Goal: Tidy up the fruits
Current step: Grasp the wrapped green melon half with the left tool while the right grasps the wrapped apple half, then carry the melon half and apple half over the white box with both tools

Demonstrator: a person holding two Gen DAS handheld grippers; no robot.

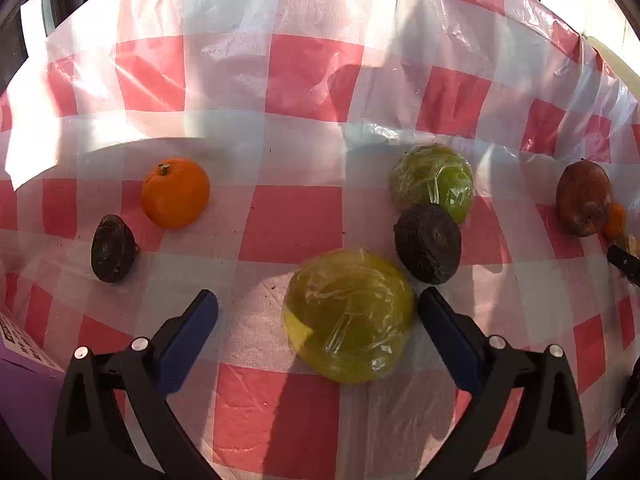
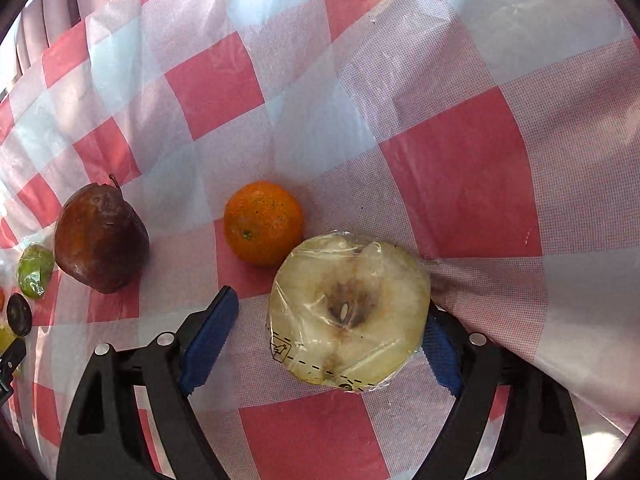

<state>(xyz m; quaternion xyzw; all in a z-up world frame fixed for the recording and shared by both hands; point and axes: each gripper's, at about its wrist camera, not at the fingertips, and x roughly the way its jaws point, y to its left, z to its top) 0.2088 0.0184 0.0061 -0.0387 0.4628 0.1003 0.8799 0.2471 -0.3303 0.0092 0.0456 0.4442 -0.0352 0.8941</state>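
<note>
Plainly, each gripper straddles a film-wrapped fruit half lying on the bench. Between the wide-spread fingers of the left gripper (image 1: 318,320) sits a yellow-green wrapped half (image 1: 349,316), dome up, nearer the right-hand pad and apart from the other. The right gripper (image 2: 332,328), also spread wide, frames a pale wrapped apple half (image 2: 348,312), cut face up with its browned core showing; its right-hand pad lies just beside or against the fruit (I cannot tell which), the other clear. Neither is gripped yet. I judge closing straight in would catch both, though slick film may slip.

Beyond the left gripper lie a dark wrinkled fruit (image 1: 428,244), touching a green wrapped fruit (image 1: 434,182); another dark one (image 1: 113,249) and a glossy orange (image 1: 175,193) lie well left. Beyond the right gripper, a mandarin (image 2: 262,223) touches the apple half; a brown pear (image 2: 100,238) stands left. The checked plastic cloth (image 2: 460,184) is crinkled.
</note>
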